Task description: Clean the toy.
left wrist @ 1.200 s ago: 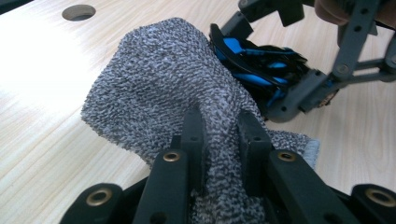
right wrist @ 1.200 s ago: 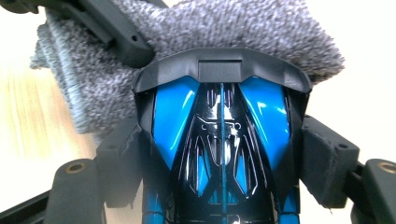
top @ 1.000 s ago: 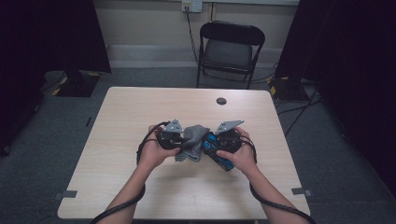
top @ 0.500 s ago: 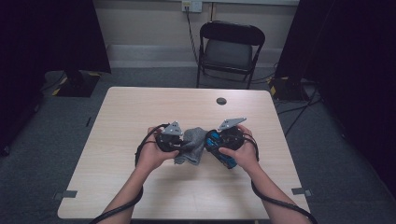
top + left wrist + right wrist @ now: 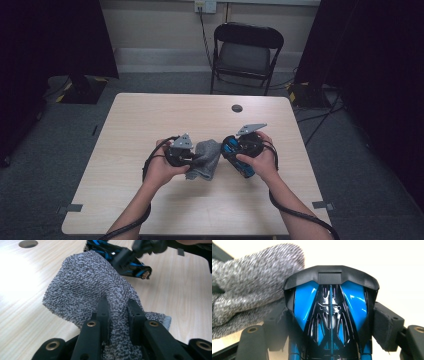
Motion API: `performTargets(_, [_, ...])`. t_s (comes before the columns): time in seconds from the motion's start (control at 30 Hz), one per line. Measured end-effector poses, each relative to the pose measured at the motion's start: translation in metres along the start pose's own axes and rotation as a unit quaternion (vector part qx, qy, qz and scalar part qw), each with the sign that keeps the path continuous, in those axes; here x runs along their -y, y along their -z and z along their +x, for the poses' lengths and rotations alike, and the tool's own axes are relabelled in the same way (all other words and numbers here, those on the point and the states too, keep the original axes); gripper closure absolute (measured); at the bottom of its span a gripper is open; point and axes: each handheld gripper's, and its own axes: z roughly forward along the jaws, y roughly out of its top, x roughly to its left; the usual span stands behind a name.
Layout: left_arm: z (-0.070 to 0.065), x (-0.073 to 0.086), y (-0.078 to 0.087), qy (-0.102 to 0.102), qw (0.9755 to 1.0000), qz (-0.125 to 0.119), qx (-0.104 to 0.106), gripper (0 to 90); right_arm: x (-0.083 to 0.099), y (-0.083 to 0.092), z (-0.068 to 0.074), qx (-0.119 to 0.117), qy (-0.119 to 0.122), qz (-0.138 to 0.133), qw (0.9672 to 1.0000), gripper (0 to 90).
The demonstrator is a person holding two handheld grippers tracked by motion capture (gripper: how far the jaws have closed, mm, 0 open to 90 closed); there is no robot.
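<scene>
The left gripper point(image 5: 196, 159) is clamped on a grey knitted cloth point(image 5: 206, 159), its jaws pinching a fold of the fabric. The right gripper point(image 5: 231, 152) grips a blue-and-black toy car point(image 5: 236, 156) between its jaws, just beside the cloth. Both are held over the middle of the tabletop point(image 5: 150, 115), toward its near edge. A small dark hole point(image 5: 237, 108) sits near the far edge.
</scene>
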Motion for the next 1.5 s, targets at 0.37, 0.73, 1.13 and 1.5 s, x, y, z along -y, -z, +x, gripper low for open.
performTargets(0.37, [0.004,0.015,0.013,0.005,0.9999,0.009,-0.005,75.4,0.001,0.008,-0.011,0.007,-0.015,-0.007,0.9998,25.5])
performTargets(0.73, [0.022,0.009,0.021,0.021,0.9989,-0.017,-0.039,75.2,-0.001,0.008,0.002,-0.017,0.001,-0.017,0.9997,25.5])
performTargets(1.13, [0.031,-0.014,0.011,0.011,0.9983,-0.022,-0.053,74.8,-0.001,0.005,0.019,-0.042,0.024,-0.011,0.9988,25.5])
performTargets(1.5, [0.023,-0.021,-0.004,0.002,0.9991,-0.017,-0.038,74.8,0.002,0.000,0.032,-0.057,0.042,-0.008,0.9975,25.5])
